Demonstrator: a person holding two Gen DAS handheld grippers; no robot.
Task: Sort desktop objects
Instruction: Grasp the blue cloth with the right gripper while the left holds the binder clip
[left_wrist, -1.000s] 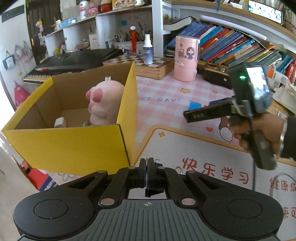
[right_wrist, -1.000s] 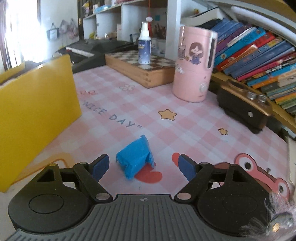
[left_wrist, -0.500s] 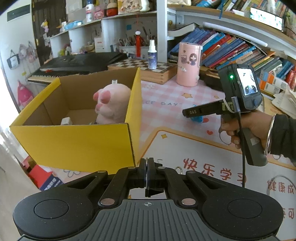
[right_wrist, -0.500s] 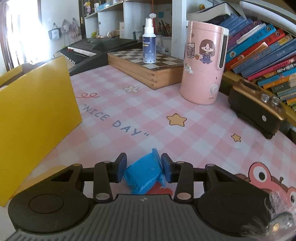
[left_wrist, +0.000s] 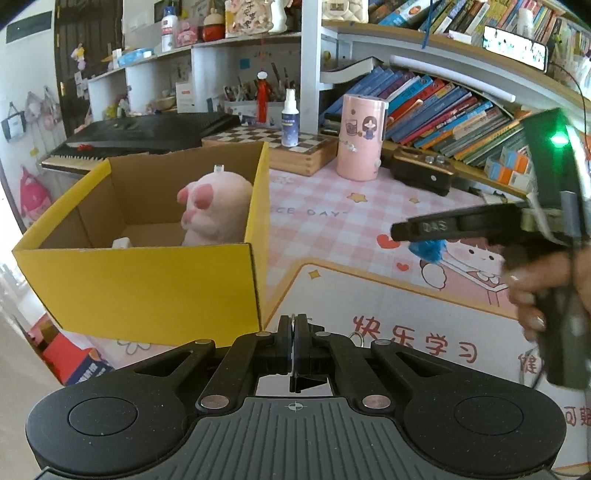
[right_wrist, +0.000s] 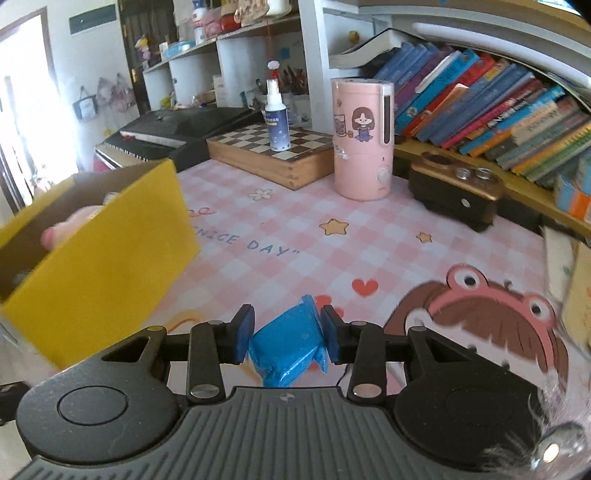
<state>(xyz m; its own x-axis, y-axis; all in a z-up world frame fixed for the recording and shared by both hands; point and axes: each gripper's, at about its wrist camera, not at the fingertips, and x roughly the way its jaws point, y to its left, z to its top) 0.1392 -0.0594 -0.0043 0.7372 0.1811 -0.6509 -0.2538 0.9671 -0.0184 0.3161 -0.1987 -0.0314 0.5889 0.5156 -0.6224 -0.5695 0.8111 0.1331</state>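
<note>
My right gripper (right_wrist: 287, 334) is shut on a crumpled blue packet (right_wrist: 288, 345), held clear of the pink checked mat. From the left wrist view the same right gripper (left_wrist: 410, 230) hangs above the mat at the right with the blue packet (left_wrist: 428, 250) under its fingers, a hand on its handle. A yellow cardboard box (left_wrist: 147, 284) stands at the left with a pink plush toy (left_wrist: 218, 206) and a small white item inside. The box (right_wrist: 107, 258) lies to the left of my right gripper. My left gripper (left_wrist: 294, 338) is shut on nothing, near the box's front corner.
At the back stand a pink cylindrical appliance (right_wrist: 362, 140), a spray bottle (right_wrist: 276, 122) on a wooden chessboard box (right_wrist: 273, 155), a brown device (right_wrist: 458, 192), a keyboard (left_wrist: 147, 129) and a row of books (right_wrist: 498, 110). A red and blue box (left_wrist: 74, 360) lies below the table's edge.
The right gripper closed on the blue packet, lifted it off the mat and moved it nearer the box. The left gripper stayed shut and barely moved.
</note>
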